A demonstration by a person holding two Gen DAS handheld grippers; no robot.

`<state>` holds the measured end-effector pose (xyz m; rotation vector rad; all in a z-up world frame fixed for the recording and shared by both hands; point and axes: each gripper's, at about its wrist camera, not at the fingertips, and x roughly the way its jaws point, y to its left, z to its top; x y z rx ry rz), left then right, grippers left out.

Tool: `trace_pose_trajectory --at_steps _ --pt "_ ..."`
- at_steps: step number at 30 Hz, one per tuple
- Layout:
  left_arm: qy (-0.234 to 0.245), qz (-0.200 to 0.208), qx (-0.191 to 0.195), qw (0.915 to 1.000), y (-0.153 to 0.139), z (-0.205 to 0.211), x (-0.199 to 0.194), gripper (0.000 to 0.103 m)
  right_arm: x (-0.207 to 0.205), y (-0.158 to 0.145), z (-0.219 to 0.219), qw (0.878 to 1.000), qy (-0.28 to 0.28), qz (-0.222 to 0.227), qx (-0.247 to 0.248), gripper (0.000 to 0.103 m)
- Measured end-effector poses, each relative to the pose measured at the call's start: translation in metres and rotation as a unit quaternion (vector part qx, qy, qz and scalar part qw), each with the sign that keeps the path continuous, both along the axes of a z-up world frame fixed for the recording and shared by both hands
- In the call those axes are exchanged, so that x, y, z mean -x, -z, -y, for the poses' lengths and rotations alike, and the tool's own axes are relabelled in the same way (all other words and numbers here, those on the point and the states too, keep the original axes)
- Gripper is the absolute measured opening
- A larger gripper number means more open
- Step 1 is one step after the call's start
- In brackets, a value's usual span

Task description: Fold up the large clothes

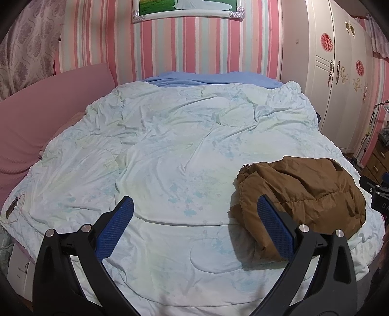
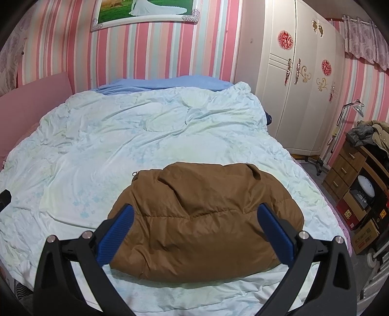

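Item: brown puffer jacket, folded into a compact bundle, lying on the near right part of the bed, on top of the pale floral quilt. A zipper pull shows at its far left corner.

Left claw: blue-padded fingers spread wide apart, holding nothing, hovering over bare quilt just left of the jacket.

Right claw: fingers likewise wide apart, empty, poised above the jacket's near edge, one finger to each side of the bundle; contact with the fabric cannot be told.

Bed: quilt rumpled, blue sheet exposed at the far end against the striped pink wall.

Surroundings: framed picture on the wall; cream wardrobe with red ornaments at right; wooden drawer unit piled with clothes.
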<state>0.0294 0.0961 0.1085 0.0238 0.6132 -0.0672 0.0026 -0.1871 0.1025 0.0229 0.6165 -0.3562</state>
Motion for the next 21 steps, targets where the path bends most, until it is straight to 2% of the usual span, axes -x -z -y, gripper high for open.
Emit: trace_pose_trajectory --at_steps 11,21 --pt "0.004 -0.013 0.002 0.9999 0.0028 0.0013 -0.0036 0.1 -0.0013 -0.0047 -0.0013 1.0 0.0 -0.001 -0.001 0.101" --pt "0.006 -0.004 -0.007 0.9999 -0.0012 0.0033 -0.0002 0.1 -0.0021 -0.0059 0.0003 1.0 0.002 0.0 -0.001 0.101"
